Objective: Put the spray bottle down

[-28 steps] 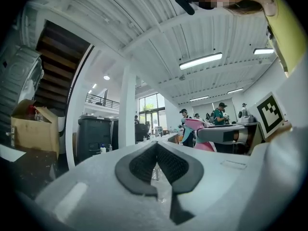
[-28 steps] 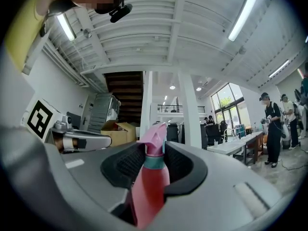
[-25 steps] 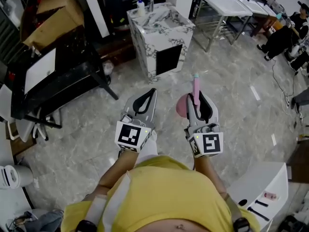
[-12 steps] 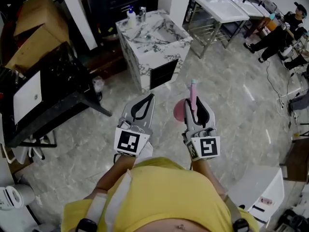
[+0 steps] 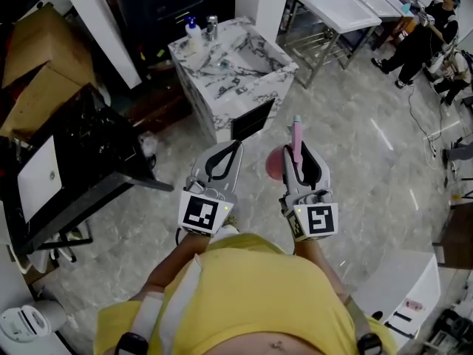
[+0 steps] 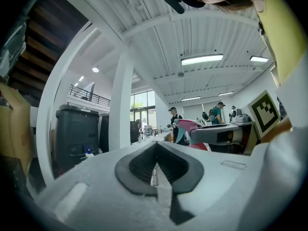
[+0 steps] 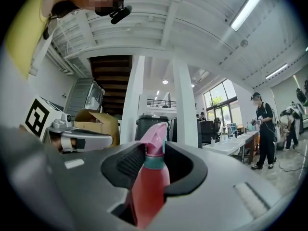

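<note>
Spray bottle (image 7: 148,184): a smooth, rounded red body, a teal collar at the neck and a glossy pink trigger head tapering to a blunt tip. It lies lengthwise between the jaws of the right gripper (image 5: 300,151), head pointing away from the person. Those jaws pinch it from both sides, and the ribbed black pads (image 7: 129,163) curve around the neck. In the head view the pink head sticks out past the jaw tips and the red body bulges to the left of the grey plastic shell, held in the air above the floor (image 5: 369,161).

Just to its left, the left gripper (image 5: 236,143) has the same matte grey shell. Its jaw tips are pressed together, leaving a leaf-shaped hollow lined with black rubber behind them and nothing held inside. Each gripper carries a cube (image 5: 202,211) printed with square black-and-white markers. Below them is the person's yellow shirt (image 5: 266,294).

The floor is polished grey stone tile with pale veining. Ahead stands a boxy vanity (image 5: 235,71) clad in white marble with dark veins, a basin sunk in its top, and a white bottle with a blue cap (image 5: 192,29) at its back edge. To the left are a black table (image 5: 81,161) and brown cardboard boxes (image 5: 37,65). At the upper right, a white basin on a steel frame (image 5: 336,9) stands near a person in dark clothes (image 5: 423,32).
</note>
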### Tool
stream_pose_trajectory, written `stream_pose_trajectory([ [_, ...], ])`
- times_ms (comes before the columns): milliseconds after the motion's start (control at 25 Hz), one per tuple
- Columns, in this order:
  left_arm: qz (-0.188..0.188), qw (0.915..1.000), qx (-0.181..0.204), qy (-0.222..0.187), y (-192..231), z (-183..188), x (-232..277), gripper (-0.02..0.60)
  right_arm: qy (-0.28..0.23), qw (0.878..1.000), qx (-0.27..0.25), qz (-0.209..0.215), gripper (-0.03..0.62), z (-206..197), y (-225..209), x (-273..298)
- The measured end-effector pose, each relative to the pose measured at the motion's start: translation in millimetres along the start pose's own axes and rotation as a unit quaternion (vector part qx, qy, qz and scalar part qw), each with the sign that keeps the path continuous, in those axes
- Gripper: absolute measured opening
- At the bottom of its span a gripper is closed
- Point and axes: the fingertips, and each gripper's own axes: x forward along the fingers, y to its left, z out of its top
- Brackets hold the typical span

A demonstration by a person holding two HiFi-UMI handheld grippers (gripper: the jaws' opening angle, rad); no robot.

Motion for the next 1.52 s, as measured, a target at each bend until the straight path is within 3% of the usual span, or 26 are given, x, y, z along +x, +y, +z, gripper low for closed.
stream_pose_trajectory([
  [920, 0.002, 0.9995, -0.028, 0.011, 61, -26, 49, 0.006, 0.001, 1.000, 0.001, 0.015, 0.126, -11, -11, 88],
  [1200, 0.007, 0.9992, -0.039, 0.006, 92, -37, 99, 0.006, -0.016, 0.999, -0.010, 0.030, 0.126, -15, -40, 143],
  [1520, 0.036, 0.9986, -0.035, -0.015, 148, -34, 208, 0.006, -0.023, 0.997, -0.016, 0.077, 0.126, -16, -100, 257],
])
